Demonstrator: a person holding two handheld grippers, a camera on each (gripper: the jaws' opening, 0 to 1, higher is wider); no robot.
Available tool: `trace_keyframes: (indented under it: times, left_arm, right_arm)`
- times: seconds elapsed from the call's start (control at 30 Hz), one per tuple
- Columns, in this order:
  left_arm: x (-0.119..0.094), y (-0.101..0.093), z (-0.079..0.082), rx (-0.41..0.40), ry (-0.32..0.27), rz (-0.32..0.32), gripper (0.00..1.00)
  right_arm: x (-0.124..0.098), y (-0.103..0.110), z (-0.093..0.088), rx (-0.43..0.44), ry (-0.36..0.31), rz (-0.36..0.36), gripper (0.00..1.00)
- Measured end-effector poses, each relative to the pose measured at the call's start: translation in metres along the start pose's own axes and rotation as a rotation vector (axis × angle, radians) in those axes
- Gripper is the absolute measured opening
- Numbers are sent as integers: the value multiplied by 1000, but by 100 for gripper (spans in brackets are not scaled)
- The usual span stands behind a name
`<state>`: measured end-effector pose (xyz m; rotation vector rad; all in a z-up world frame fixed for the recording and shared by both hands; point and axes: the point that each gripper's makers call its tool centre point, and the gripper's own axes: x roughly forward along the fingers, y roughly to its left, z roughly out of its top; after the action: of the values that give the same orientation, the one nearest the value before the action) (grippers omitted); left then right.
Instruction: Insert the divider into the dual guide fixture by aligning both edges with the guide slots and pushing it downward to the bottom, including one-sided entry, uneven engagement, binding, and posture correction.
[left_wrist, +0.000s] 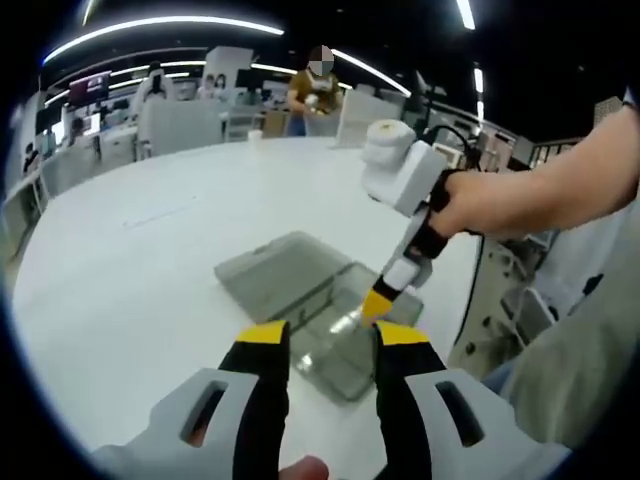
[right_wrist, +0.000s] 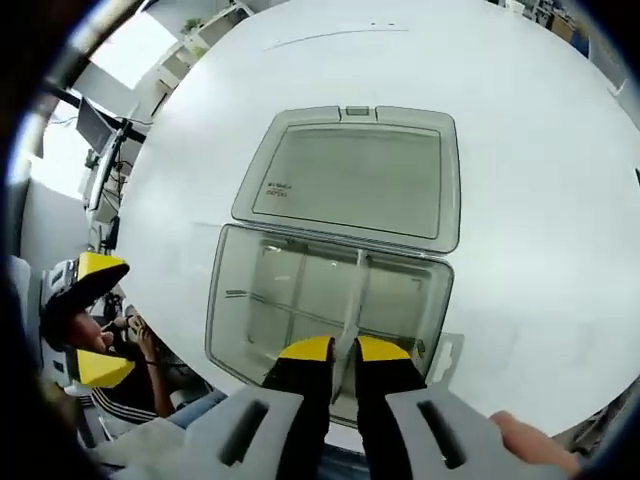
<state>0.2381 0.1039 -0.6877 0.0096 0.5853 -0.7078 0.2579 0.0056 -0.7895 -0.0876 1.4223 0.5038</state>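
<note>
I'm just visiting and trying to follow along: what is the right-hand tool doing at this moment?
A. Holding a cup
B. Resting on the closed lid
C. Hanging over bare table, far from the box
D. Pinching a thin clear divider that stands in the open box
D: in the right gripper view the right gripper has its fingers closed on the upright divider inside the open clear box, whose lid lies flat behind it.

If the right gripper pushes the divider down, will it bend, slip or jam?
The divider looks thin and clear, so it probably flexes a little. It seems smooth plastic, so the right gripper, with jaws nearly closed around it, may slip. The box looks light with its lid open, so it might slide on the table.
</note>
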Motion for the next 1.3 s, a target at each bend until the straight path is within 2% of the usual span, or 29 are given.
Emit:
trace_keyframes:
  times: [0.43, 0.57, 0.7, 0.8, 0.9, 0.97, 1.07, 1.1, 1.17, 1.2, 1.3]
  left_arm:
    - [-5, 0, 1, -1, -1, 23, 29]
    - [-6, 1, 0, -5, -1, 32, 29]
    - [-10, 3, -1, -9, 1, 45, 29]
    - [-13, 5, -3, -13, 4, 57, 29]
    - [-15, 7, -4, -21, 7, 69, 29]
    - [-16, 8, -5, -27, 9, 77, 29]
    - [-19, 10, -7, -39, 13, 89, 30]
    - [-20, 11, -8, -46, 14, 93, 30]
    - [-21, 14, -11, -66, 15, 101, 30]
    - [-22, 16, -12, -73, 18, 108, 30]
    - [-25, 21, -14, -98, 19, 125, 31]
  right_arm:
    - [2, 1, -1, -21, 7, -41, 1]
    - [3, 1, 0, -6, 1, -33, 2]
    - [3, 1, -1, -46, -21, -13, 5]
    - [0, 3, 2, -64, -50, 5, 18]
    - [-6, 6, 5, -60, -78, 45, 15]
    - [-9, 4, 6, -75, -87, 43, 16]
    - [-14, 8, 10, -86, -126, 95, 18]
    - [-16, 9, 13, -113, -154, 110, 18]
    - [-17, 8, 11, -161, -153, 125, 21]
    - [-20, 10, 14, -165, -186, 149, 22]
    - [-25, 13, 13, -177, -219, 196, 21]
